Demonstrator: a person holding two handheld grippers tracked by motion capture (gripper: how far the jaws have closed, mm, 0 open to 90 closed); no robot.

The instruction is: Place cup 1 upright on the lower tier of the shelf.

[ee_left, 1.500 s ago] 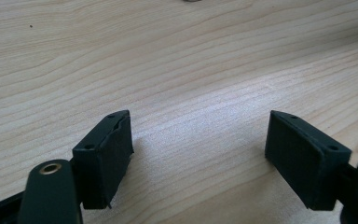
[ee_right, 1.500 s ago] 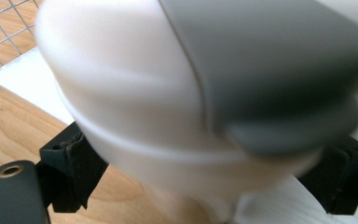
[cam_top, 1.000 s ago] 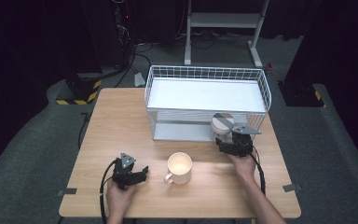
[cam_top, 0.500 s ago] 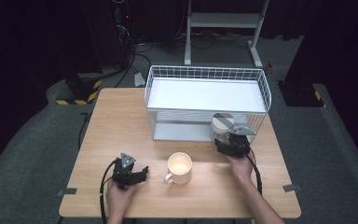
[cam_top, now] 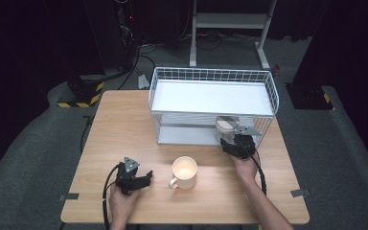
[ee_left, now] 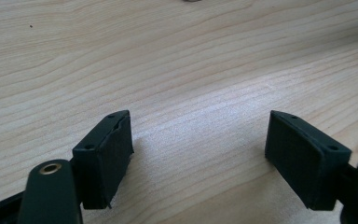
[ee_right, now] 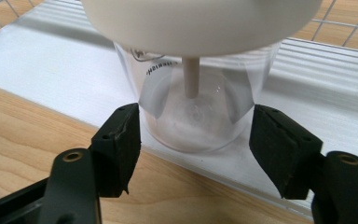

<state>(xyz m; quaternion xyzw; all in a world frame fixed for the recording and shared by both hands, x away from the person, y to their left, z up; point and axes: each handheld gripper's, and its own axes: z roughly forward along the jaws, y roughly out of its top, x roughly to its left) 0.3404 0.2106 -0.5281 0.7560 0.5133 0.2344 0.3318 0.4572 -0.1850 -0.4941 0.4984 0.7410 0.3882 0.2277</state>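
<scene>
1. Hiding the clear lidded tumbler's (ee_right: 196, 93) top, its white lid (ee_right: 200, 23) runs off frame; the tumbler stands on the wire rack's (cam_top: 268, 91) lower shelf.
2. Right gripper (ee_right: 196, 140) spread, jaws flanking the tumbler's base, contact unclear.
3. Left gripper (ee_left: 198, 156) spread over bare table (ee_left: 177, 56).
4. Cream mug (cam_top: 184, 172) stands between the grippers.

clear lidded cup (ee_right: 193, 93), upright, rack's lower shelf (ee_right: 51, 70)

Rack (cam_top: 172, 91) sitting at table (cam_top: 124, 124) back; mug (cam_top: 184, 172) sitting in front; cup (cam_top: 225, 128) standing on rack's lower shelf, right end.
</scene>
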